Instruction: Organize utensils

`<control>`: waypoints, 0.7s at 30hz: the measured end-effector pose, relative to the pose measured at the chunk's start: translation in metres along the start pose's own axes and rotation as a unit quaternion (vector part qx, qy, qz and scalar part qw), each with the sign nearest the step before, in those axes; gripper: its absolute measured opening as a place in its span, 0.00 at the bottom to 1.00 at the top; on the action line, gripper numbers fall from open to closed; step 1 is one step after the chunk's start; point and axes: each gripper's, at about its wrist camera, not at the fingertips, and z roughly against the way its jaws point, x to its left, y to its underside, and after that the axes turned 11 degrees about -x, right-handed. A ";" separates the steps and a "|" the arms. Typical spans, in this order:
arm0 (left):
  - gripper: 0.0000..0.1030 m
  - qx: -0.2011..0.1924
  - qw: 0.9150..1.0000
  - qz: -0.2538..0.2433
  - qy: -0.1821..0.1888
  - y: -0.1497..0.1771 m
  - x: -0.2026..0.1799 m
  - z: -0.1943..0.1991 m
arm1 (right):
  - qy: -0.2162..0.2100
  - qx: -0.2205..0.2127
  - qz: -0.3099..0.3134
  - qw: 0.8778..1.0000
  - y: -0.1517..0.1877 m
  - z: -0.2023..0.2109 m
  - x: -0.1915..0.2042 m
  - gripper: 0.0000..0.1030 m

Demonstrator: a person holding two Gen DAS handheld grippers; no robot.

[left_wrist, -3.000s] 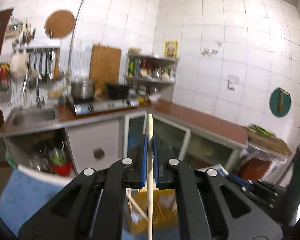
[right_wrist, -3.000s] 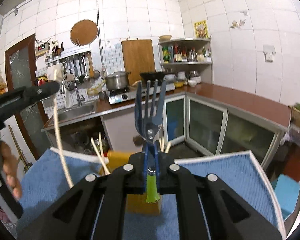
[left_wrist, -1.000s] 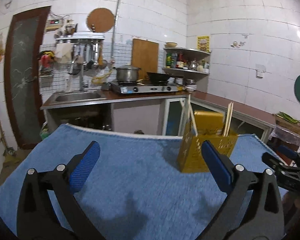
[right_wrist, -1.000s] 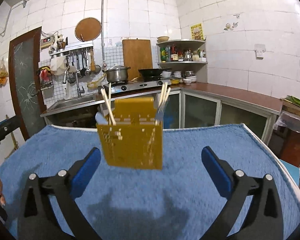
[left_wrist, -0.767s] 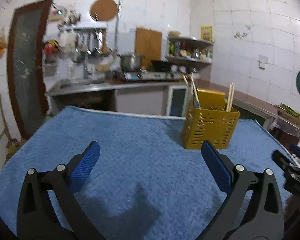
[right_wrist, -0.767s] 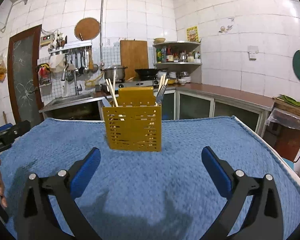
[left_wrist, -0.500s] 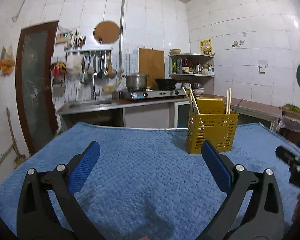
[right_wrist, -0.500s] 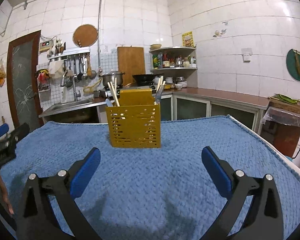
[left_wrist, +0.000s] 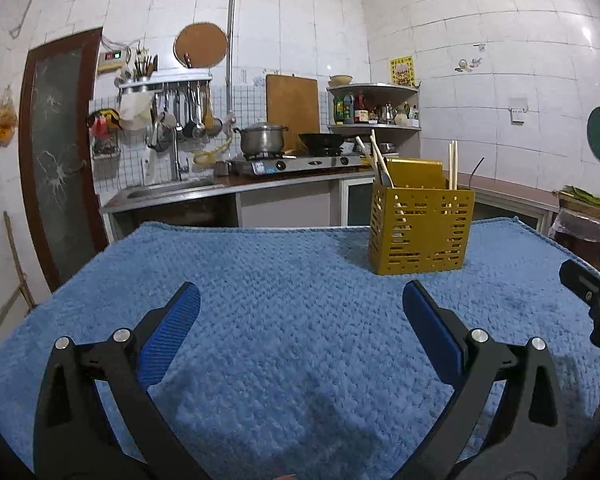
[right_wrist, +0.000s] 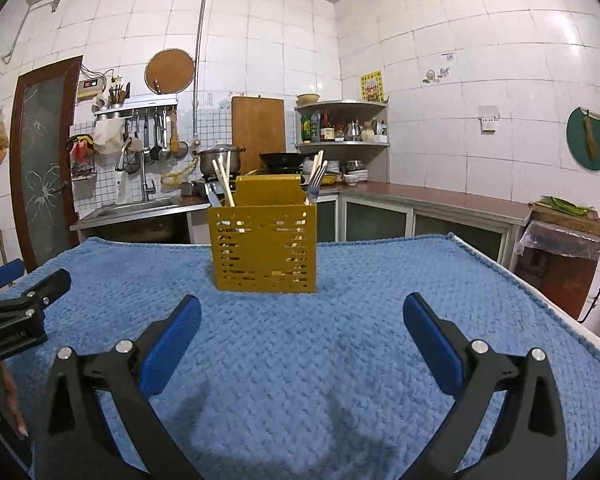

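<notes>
Both grippers have dropped back and levelled off since three seconds ago, when my left one pinched a chopstick and my right one a fork; now neither holds anything. From my left gripper (left_wrist: 300,316) I see the fingers spread wide over the blue towel (left_wrist: 284,280), blue pads facing each other with bare cloth between. My right gripper (right_wrist: 300,320) is spread just as wide, low above the same towel.

Ahead stands the yellow utensil caddy (right_wrist: 264,248), upright on the towel toward the far side, straight ahead in the right view and off to the right in the left view. Chopsticks (right_wrist: 223,182) lean out of its left compartment, and a fork (right_wrist: 315,186) pokes up at the right beside more sticks. From the left view another pair of chopsticks (left_wrist: 453,164) stands upright near the caddy's right side.

Behind the table runs the kitchen counter with a sink (left_wrist: 168,190) at the left and a steel pot (left_wrist: 262,142) on the stove.
</notes>
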 end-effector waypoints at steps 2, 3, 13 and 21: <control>0.95 0.005 1.000 0.003 0.000 0.002 -0.001 -0.001 | 0.001 -0.001 0.002 1.000 0.001 0.001 0.001 0.96; 0.95 0.005 1.000 0.003 0.001 0.003 -0.001 -0.001 | 0.000 -0.003 0.002 1.000 0.000 0.001 0.001 0.96; 0.95 -0.001 1.000 -0.006 0.007 0.005 -0.005 0.002 | 0.004 -0.001 -0.006 1.000 0.002 0.001 -0.002 0.96; 0.95 0.005 1.000 -0.006 0.003 0.006 -0.004 0.000 | 0.006 -0.006 -0.001 1.000 0.002 0.002 -0.001 0.96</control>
